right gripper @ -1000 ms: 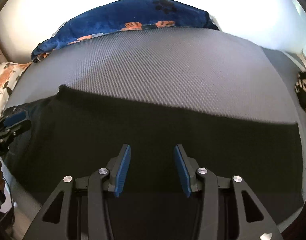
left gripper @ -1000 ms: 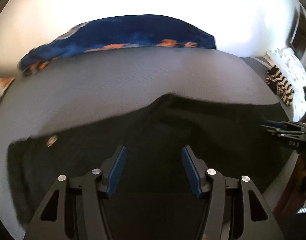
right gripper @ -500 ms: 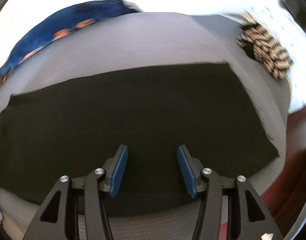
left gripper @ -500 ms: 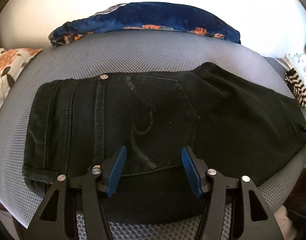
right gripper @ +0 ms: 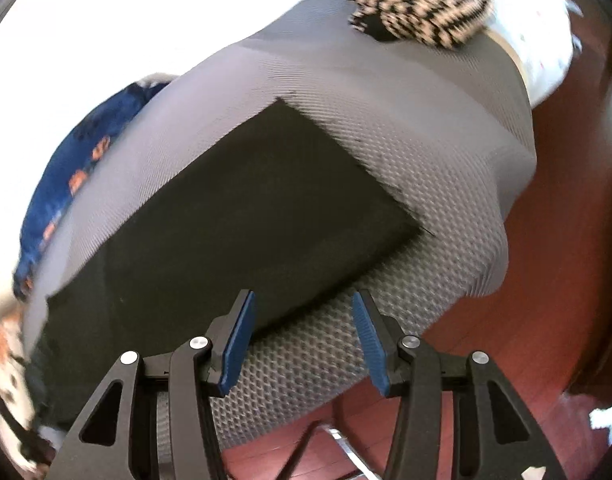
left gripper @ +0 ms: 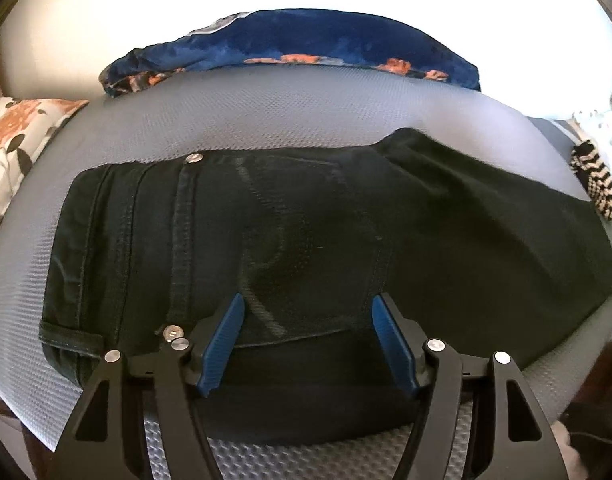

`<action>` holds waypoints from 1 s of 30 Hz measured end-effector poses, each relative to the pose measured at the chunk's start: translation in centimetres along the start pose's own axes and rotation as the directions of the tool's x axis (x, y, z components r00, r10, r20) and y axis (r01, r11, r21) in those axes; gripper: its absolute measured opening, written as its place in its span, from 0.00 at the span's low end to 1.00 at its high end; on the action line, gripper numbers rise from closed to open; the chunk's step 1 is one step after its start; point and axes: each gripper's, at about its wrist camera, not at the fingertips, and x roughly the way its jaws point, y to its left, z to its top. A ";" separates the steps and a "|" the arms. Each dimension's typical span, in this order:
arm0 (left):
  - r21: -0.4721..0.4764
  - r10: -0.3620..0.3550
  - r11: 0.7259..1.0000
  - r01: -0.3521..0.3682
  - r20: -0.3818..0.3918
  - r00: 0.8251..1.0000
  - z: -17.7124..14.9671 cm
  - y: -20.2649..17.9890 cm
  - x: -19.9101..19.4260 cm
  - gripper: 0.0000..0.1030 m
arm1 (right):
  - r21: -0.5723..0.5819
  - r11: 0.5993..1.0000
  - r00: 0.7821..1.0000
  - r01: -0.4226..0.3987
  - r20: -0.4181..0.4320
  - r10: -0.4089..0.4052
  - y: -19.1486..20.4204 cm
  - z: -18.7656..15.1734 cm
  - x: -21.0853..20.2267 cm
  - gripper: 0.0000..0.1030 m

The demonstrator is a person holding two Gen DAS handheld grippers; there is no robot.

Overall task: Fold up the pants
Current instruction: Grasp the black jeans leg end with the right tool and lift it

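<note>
Black jeans (left gripper: 306, 248) lie flat on a grey mesh mattress (left gripper: 265, 112), waistband to the left, back pocket up, legs running right. My left gripper (left gripper: 308, 312) is open and empty, just above the near edge of the seat area. In the right wrist view the leg end of the pants (right gripper: 233, 224) lies on the mattress with its hem corner near the right edge. My right gripper (right gripper: 301, 308) is open and empty above the near mattress edge, just off the pants' near edge.
A blue floral blanket (left gripper: 289, 52) lies at the far side of the mattress. A floral pillow (left gripper: 17, 144) is at the left. A black-and-cream striped knit (right gripper: 418, 12) sits at the right end. Red-brown wooden floor (right gripper: 546, 280) lies beyond the mattress edge.
The left gripper has pulled back from the pants, so the whole waist section shows. The right gripper has swung right toward the leg end and mattress corner. Both stay open.
</note>
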 end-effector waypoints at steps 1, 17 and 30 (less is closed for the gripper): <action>0.003 -0.009 1.000 0.008 0.004 1.000 0.1 -0.3 -0.2 0.65 | 0.021 1.000 1.000 -0.012 0.000 0.012 -0.5 0.1 0.0 0.46; 0.138 -0.100 0.985 0.099 -0.003 0.995 0.2 -7.6 0.2 0.65 | 0.146 0.982 0.992 -0.119 0.063 0.111 -3.3 1.6 1.9 0.41; 0.126 -0.084 0.988 0.089 -0.050 0.995 0.0 -8.5 1.9 0.65 | 0.233 0.928 0.956 -0.291 0.106 0.273 -5.3 3.8 4.1 0.12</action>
